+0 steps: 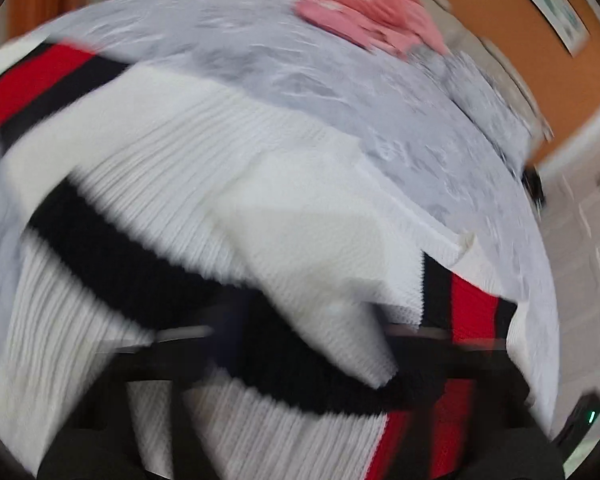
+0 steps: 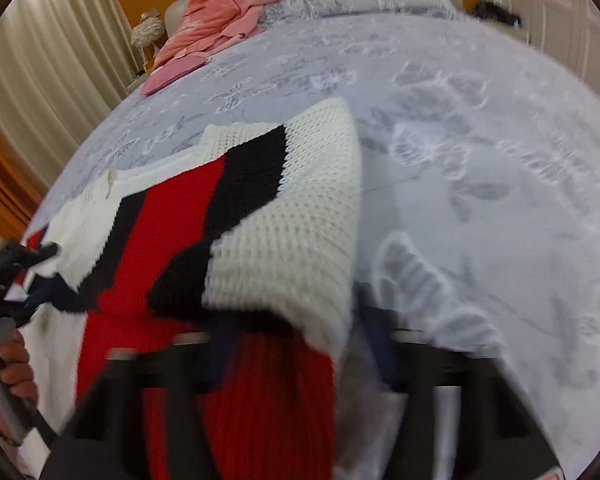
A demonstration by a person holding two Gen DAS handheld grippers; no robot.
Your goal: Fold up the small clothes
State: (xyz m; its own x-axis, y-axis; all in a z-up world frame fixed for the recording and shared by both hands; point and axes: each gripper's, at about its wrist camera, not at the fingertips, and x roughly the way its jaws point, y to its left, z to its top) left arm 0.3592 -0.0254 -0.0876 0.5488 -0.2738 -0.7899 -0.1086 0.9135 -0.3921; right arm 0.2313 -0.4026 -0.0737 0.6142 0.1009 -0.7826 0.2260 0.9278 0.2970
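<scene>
1. The left gripper (image 2: 40, 256) is clamped on the near left edge of the knitted sweater (image 2: 284, 216); a hand (image 2: 8, 372) grips its grey handle.
2. The right gripper (image 2: 296, 344) is closed on a lifted fold of the same chunky ribbed knit, cream with red and black zigzag bands.
3. The sweater lies on the bed (image 2: 460, 160), whose grey cover has raised floral embossing.
4. A rumpled pink garment (image 2: 216, 28) sits at the far left.

No readable text, label or number anywhere.
</scene>
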